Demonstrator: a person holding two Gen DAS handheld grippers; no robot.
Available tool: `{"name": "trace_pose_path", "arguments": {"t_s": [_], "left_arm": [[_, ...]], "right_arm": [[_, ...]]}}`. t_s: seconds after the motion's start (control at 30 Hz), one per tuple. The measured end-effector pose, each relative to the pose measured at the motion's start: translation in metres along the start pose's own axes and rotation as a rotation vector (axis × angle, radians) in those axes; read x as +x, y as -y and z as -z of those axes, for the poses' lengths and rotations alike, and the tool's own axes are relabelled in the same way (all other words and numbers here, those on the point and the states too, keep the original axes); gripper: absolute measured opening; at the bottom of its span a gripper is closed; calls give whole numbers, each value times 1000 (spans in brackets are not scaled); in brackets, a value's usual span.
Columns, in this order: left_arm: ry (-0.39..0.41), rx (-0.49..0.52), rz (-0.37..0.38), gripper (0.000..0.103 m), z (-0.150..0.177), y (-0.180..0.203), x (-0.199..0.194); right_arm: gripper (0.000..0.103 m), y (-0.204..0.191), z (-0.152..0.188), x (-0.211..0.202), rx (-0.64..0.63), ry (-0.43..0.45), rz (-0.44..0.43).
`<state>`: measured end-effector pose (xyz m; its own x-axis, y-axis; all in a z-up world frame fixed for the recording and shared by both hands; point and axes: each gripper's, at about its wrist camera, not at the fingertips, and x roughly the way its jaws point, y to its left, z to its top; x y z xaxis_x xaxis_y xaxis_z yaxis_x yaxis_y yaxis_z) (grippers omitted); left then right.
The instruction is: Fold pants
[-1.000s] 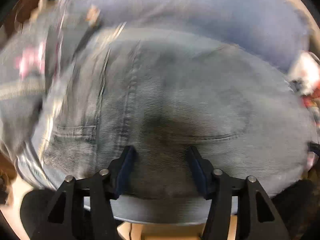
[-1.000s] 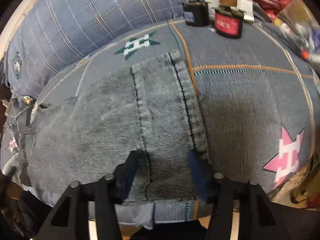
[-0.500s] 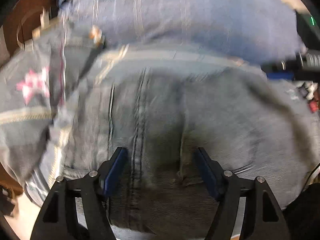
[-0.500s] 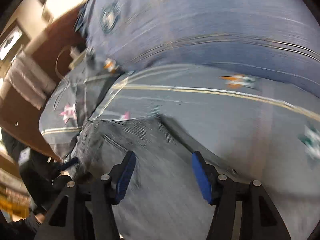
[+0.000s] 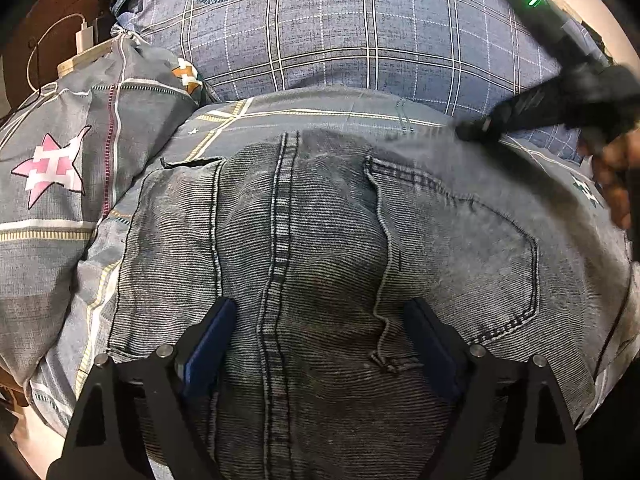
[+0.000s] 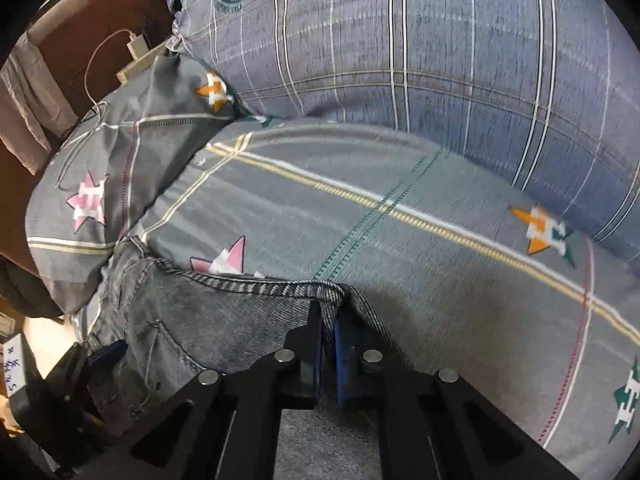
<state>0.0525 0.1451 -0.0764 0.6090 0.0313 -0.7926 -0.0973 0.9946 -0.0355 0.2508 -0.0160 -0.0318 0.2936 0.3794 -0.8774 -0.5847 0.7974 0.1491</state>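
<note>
The right gripper (image 6: 328,332) has its blue pads pressed together on a raised ridge of denim, a hemmed edge of the grey jeans (image 6: 208,320) pinched between them; the cloth peaks at the pads and falls away to either side, so this edge is lifted off the bed while the rest lies flat. The left gripper (image 5: 320,340) stands with its jaws wide apart and nothing between them, low over the seat of the jeans (image 5: 320,248), straddling the centre seam with a back pocket (image 5: 460,248) just to its right; whether its pads touch the fabric I cannot tell. From the left wrist camera the right gripper (image 5: 480,130) shows blurred at the far right edge of the garment. The jeans lie on the grey quilt with star motifs (image 6: 400,208), with a blue plaid pillow (image 5: 360,40) beyond and a white charger (image 6: 136,46) on the bedside surface at the far left. In my judgement the coming move turns on this: the bulk of the denim lies to the left of the pinched edge, towards the left gripper, so the held edge would travel that way across the garment; the left gripper, nearer the seat, is placed to pin the cloth.
</note>
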Motion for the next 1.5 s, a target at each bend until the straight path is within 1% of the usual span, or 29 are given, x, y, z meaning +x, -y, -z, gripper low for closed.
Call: {"name": "trace_pose_path", "arguments": {"t_s": [0.07, 0.1, 0.17, 0.27, 0.33, 0.4, 0.47, 0.53, 0.57, 0.6, 0.67, 0.7, 0.73, 0.77, 0.8, 0.87, 0.9, 0.97, 1.03, 1.07, 1.13, 1.17, 1.2, 1.27, 1.3, 1.33, 1.37, 1.43, 1.5], "left_arm": [[4, 10, -5, 89, 1, 1, -1], [5, 9, 1, 89, 1, 0, -1], [7, 10, -1, 89, 1, 1, -1], [6, 12, -5, 90, 1, 2, -2], [7, 14, -5, 90, 1, 2, -2], [7, 13, -8, 90, 1, 2, -2], [8, 14, -14, 91, 1, 3, -2], [9, 15, -19, 91, 1, 3, -1], [10, 18, -21, 92, 1, 4, -1], [10, 19, -21, 92, 1, 4, -1], [13, 23, -25, 92, 1, 4, -1], [12, 26, -24, 92, 1, 4, -1], [13, 25, -20, 92, 1, 3, -1], [10, 21, -17, 92, 1, 3, -1], [5, 18, -18, 92, 0, 3, -2], [-2, 13, -15, 92, -1, 3, -3], [-7, 9, -9, 92, -1, 2, -3], [-16, -16, 13, 92, -2, -2, -9], [-16, -56, 35, 92, -4, -5, -17], [-15, -71, 44, 92, -6, -5, -21], [5, -95, 73, 92, -10, 2, -31], [13, -96, 89, 92, -14, 8, -36], [19, -89, 106, 92, -17, 16, -39], [37, -43, 145, 92, -25, 42, -47], [39, -12, 161, 92, -29, 57, -48], [36, 19, 182, 92, -34, 76, -49], [33, 35, 199, 92, -37, 90, -49], [19, 67, 243, 92, -42, 125, -45], [-22, 104, 279, 92, -44, 159, -37]], "right_arm": [[5, 5, -1, 22, 6, -66, 21], [5, 9, 1, 30, 18, -70, 14], [6, 13, 3, 29, 51, -36, -11], [11, 10, 3, 30, 38, -42, 5], [11, 10, 4, 14, 48, 3, 37], [11, 12, 10, -15, 100, 82, 64], [11, 12, 24, -42, 144, 144, 26], [12, 10, 38, -52, 180, 156, -32], [13, 13, 48, -46, 215, 135, -79], [15, 16, 52, -36, 233, 102, -101], [15, 39, 65, 6, 331, -18, -99], [14, 49, 72, 13, 379, -7, -154], [14, 59, 76, 5, 437, 47, -211], [15, 62, 79, -1, 464, 50, -204], [15, 62, 83, -17, 469, 75, -173], [15, 60, 95, -47, 443, 136, -170], [15, 61, 111, -69, 446, 169, -168], [15, 69, 135, -93, 466, 202, -147], [15, 84, 173, -121, 533, 229, -108], [16, 97, 203, -139, 591, 245, -84], [19, 119, 251, -162, 718, 272, -59], [27, 133, 285, -174, 823, 298, -52], [48, 143, 309, -181, 897, 314, -52], [73, 157, 360, -189, 1059, 318, -46], [73, 161, 387, -189, 1158, 322, -49], [73, 165, 397, -188, 1197, 329, -67], [73, 168, 411, -187, 1245, 355, -114], [73, 172, 422, -184, 1303, 385, -142], [73, 180, 429, -182, 1332, 417, -158]]}}
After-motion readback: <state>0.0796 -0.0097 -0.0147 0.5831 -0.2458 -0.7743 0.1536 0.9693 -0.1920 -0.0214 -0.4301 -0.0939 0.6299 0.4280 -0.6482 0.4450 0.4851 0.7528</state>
